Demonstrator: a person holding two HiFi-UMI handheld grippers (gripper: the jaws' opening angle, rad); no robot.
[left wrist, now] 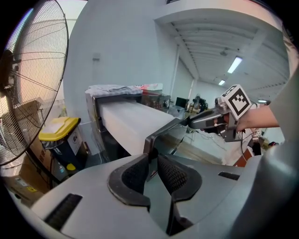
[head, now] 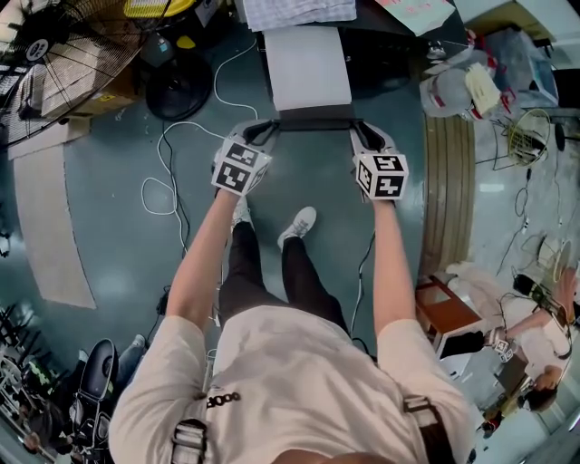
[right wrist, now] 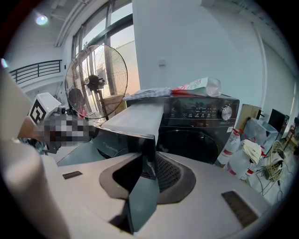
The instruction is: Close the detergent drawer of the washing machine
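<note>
The detergent drawer (head: 306,68) is a long white tray pulled far out of the dark washing machine (right wrist: 201,123). It ends in a dark front panel (head: 315,118). My left gripper (head: 265,133) is shut on the panel's left end (left wrist: 150,140), which sits between the ribbed pads. My right gripper (head: 361,136) is shut on the panel's right end (right wrist: 148,144). In the left gripper view my left gripper (left wrist: 153,161) looks along the drawer and the right gripper (left wrist: 205,120) shows across it. My right gripper (right wrist: 148,163) faces the machine's control panel (right wrist: 201,111).
A big standing fan (head: 63,63) and a yellow-lidded bin (left wrist: 58,128) are left of the machine. White cable (head: 168,172) lies on the floor. Plastic bottles and bags (head: 453,91) stand to the right. A cloth (head: 299,11) lies on the machine's top. Another person (head: 544,335) is at the lower right.
</note>
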